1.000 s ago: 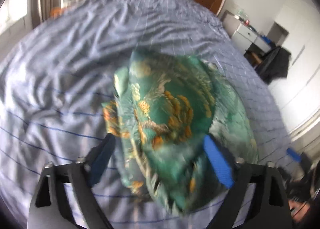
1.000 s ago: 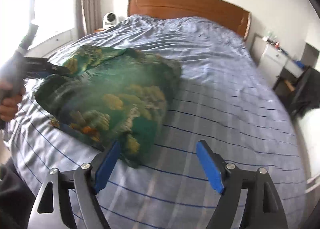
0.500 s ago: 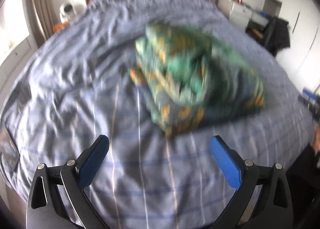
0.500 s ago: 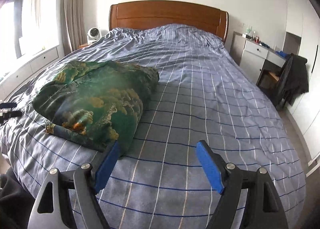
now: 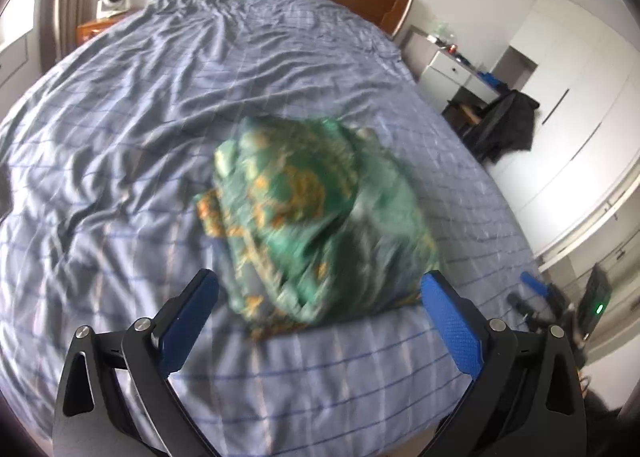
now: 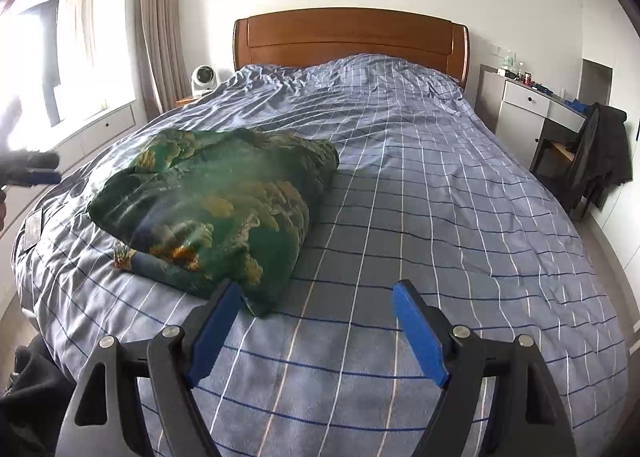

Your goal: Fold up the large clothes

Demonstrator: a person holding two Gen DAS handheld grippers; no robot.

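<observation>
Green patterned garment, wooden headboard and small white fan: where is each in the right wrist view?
Green patterned garment [image 6: 216, 213]: right wrist view, top of the folded bundle.
Wooden headboard [image 6: 352, 37]: right wrist view, middle of its panel.
Small white fan [image 6: 203, 78]: right wrist view, round face.

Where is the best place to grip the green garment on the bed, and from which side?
Probably the loose orange-edged corner of the green garment, coming from the bed's near edge: it pokes out flat, while the rest is one bulky bundle.
</observation>
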